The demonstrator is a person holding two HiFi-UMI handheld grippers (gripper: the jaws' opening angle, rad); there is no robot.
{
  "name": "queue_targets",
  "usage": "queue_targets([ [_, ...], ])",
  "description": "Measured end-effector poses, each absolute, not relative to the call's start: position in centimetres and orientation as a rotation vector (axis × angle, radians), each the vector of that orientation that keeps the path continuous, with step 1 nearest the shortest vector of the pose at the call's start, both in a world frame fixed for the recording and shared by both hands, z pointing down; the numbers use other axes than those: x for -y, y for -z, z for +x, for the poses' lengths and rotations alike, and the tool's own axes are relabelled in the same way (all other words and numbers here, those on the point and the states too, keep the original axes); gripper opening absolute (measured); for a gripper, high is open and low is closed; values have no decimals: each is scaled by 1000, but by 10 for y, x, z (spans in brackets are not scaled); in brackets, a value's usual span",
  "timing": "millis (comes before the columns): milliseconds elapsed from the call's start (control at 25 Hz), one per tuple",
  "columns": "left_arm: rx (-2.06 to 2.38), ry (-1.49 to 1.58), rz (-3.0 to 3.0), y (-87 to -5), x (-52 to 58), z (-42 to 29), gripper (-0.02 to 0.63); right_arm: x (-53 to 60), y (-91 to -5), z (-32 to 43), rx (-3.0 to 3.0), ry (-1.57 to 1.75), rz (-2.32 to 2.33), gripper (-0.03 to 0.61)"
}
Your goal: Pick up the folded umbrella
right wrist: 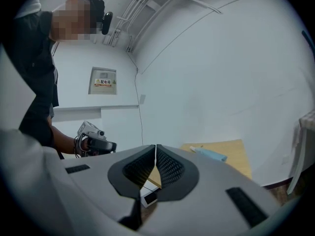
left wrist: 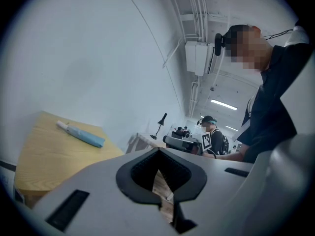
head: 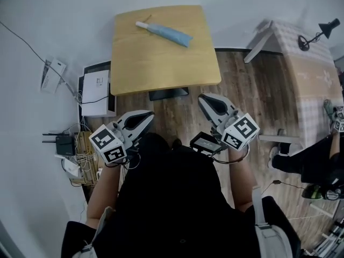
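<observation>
The folded umbrella (head: 164, 32), light blue with a white handle, lies on the far part of a square wooden table (head: 161, 63). Both grippers hover close to my body, short of the table's near edge and well apart from the umbrella. My left gripper (head: 146, 115) is shut with nothing in it, and so is my right gripper (head: 204, 98). In the left gripper view the umbrella (left wrist: 81, 134) lies far off to the left, beyond the closed tips of the left gripper (left wrist: 158, 150). In the right gripper view the umbrella (right wrist: 209, 154) lies to the right of the closed right gripper (right wrist: 155, 146).
A white box (head: 98, 93) stands on the floor left of the table, with a router and cables (head: 67, 144) nearer. To the right is a checked-cloth structure (head: 303, 63) with a black lamp (head: 322, 30). Another person (head: 312, 163) sits at the right edge.
</observation>
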State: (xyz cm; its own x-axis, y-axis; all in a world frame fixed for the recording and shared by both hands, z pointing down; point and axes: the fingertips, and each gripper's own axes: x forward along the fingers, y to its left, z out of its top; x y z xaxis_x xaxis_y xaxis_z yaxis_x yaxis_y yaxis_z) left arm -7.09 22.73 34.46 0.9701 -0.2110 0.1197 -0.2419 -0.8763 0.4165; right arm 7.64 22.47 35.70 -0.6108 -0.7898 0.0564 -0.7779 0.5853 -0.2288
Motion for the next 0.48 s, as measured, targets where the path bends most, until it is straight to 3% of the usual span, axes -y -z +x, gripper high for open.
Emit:
queue_targets([
  [480,261,-82,2675,-347,-172,-55,11,-187,-366,92,-2771,403,-1429,20],
])
